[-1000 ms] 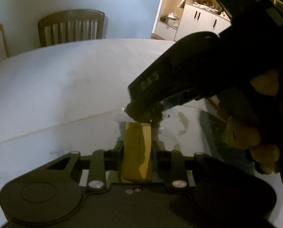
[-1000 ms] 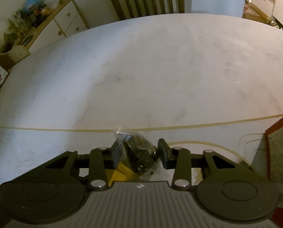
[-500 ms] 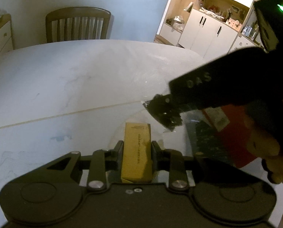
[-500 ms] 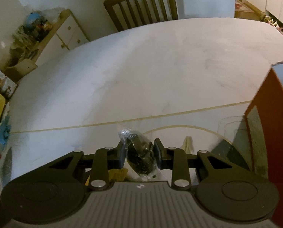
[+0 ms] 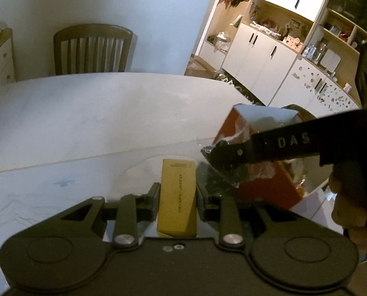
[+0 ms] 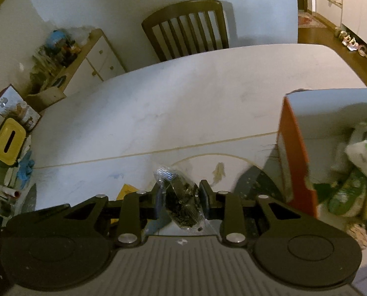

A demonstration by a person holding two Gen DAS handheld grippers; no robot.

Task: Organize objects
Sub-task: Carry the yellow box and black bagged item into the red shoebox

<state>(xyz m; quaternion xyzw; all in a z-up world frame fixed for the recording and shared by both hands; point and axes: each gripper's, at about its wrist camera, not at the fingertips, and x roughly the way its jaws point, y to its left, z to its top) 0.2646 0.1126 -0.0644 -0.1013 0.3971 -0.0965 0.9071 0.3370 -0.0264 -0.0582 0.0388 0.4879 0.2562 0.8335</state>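
1. Across the far side, the white desk (image 5: 89,113) lies bare; a chair (image 6: 186,27) stands behind it.
2. At the right, an orange box (image 6: 294,162) stands open-topped, packets inside; it looks like the drop-off.
3. Left tongs (image 5: 177,197) clamp a yellow carton (image 5: 177,194) by its long sides, above the desk. It looks stiff and light; flat faces suit the pads.
4. Right tongs (image 6: 182,199) have just been closing on a dark crinkly packet (image 6: 183,204), now pinched mid-body near the box. Soft, slippery film: a grip on the bulk, not the seal, seems safest.
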